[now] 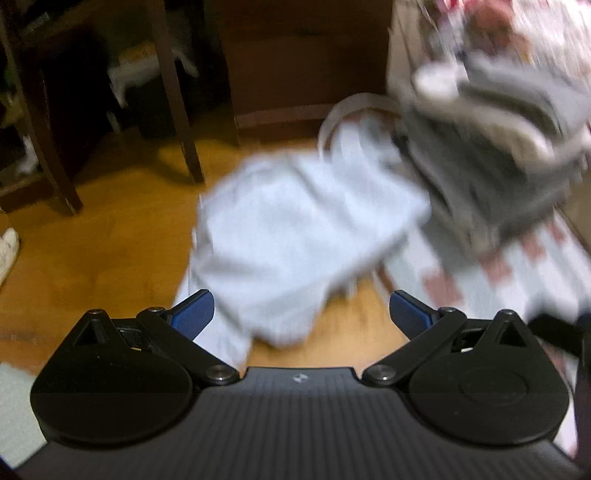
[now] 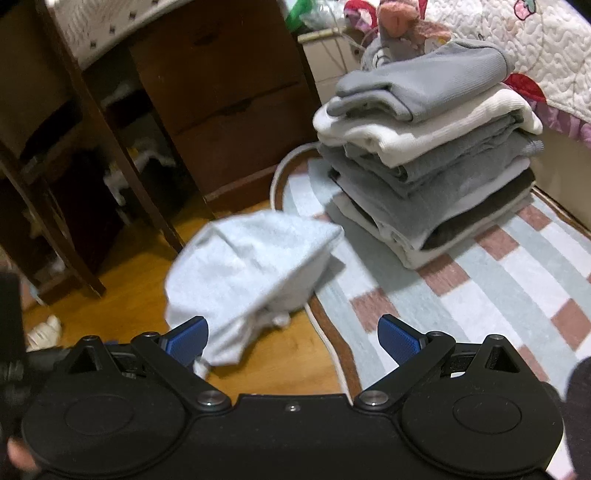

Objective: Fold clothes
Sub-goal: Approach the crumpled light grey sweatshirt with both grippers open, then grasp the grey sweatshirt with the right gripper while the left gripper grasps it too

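A crumpled pale blue garment [image 2: 251, 262] lies on the wooden floor at the rug's edge; the left wrist view shows the same garment [image 1: 295, 240], blurred. My left gripper [image 1: 301, 314] is open just above its near edge, with nothing between the fingers. My right gripper [image 2: 291, 338] is open too, its left finger [image 2: 186, 341] over the garment's near corner. A stack of folded grey, white and dark clothes [image 2: 428, 155] stands on the striped rug [image 2: 480, 295] to the right, seen blurred as the stack [image 1: 491, 147] from the left.
Dark wooden furniture legs [image 2: 110, 155] and a drawer unit [image 2: 236, 103] stand behind the garment. A quilted bed cover [image 2: 546, 48] and a plush toy [image 2: 399, 22] lie behind the stack. A white shoe [image 1: 7, 251] sits at the far left on the floor.
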A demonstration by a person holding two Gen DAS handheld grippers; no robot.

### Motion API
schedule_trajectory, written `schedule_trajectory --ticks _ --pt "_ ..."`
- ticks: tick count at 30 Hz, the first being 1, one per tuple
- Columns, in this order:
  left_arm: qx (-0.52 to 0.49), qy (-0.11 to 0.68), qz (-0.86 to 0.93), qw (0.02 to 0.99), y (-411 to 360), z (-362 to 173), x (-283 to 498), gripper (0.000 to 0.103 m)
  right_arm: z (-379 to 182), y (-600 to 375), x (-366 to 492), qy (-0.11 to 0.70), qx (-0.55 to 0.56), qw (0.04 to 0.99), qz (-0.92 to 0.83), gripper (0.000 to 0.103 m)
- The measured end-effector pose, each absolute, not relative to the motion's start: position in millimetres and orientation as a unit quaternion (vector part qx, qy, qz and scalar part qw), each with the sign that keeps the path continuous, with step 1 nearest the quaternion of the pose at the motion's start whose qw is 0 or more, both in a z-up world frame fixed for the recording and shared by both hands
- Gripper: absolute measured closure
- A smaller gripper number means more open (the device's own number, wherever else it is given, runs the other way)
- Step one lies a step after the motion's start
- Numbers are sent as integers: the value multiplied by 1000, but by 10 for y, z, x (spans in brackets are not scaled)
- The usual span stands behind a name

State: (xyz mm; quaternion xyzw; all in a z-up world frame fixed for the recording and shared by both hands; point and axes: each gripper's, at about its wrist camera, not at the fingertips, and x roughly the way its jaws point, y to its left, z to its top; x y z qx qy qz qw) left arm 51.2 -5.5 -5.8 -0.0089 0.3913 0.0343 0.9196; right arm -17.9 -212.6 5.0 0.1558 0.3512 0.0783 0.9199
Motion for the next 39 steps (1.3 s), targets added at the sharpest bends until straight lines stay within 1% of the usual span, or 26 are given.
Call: schedule_trajectory --ticks 2,4,6,8,11,12,15,16,20,24,25,27,29,31,34,35,36,37,38,39 --pt "-19 354 30 935 -53 75 699 0 25 -2211 -157 336 188 919 83 3" --pt "-49 333 7 942 -25 168 906 0 -33 -2319 -140 321 229 914 95 3" --pt "-100 325 -7 940 49 141 1085 0 -143 -2368 -88 322 252 906 110 3" --pt "-138 327 -16 935 143 -28 1244 1 -307 -2363 -7 331 255 901 112 3" --pt "-160 341 11 926 330 -413 1381 8 -630 -2329 157 353 258 893 106 3" --pt "-163 363 30 917 427 -571 1433 16 -754 -2315 226 362 263 888 105 3" --pt "-201 411 77 886 780 -972 1562 29 -1068 -2276 523 382 290 871 106 3" --pt "-229 418 88 875 941 -1061 1597 29 -1124 -2268 654 384 301 866 113 3" --pt "-314 440 86 837 1071 -1285 1569 30 -1223 -2199 1224 375 331 853 147 3" --pt "-396 459 83 791 1200 -1509 1540 29 -1417 -2142 1702 359 352 854 129 3" --pt "-416 463 82 779 1233 -1565 1532 29 -1488 -2141 1779 355 358 856 119 3" --pt "-455 470 80 752 1297 -1677 1518 24 -1648 -2150 1895 350 374 853 105 3" --pt "-493 476 78 724 1362 -1790 1503 24 -1788 -2116 2012 353 380 849 107 2" --pt "-530 481 76 694 1426 -1902 1489 24 -1865 -1985 2110 366 356 850 128 2" --pt "-564 482 73 666 1454 -1991 1450 23 -1857 -1814 2076 330 344 862 173 4" --pt "-573 479 74 661 1457 -2001 1429 23 -1844 -1763 2058 321 342 864 182 16" --pt "-582 474 74 656 1466 -2006 1400 23 -1829 -1722 2049 319 337 865 190 44" --pt "-591 470 75 652 1474 -2011 1372 23 -1813 -1689 2042 318 336 864 200 56" --pt "-599 466 76 647 1482 -2016 1343 25 -1794 -1682 2041 321 342 857 214 72" --pt "-603 465 72 644 1474 -2013 1331 25 -1776 -1674 2041 324 348 849 229 77"
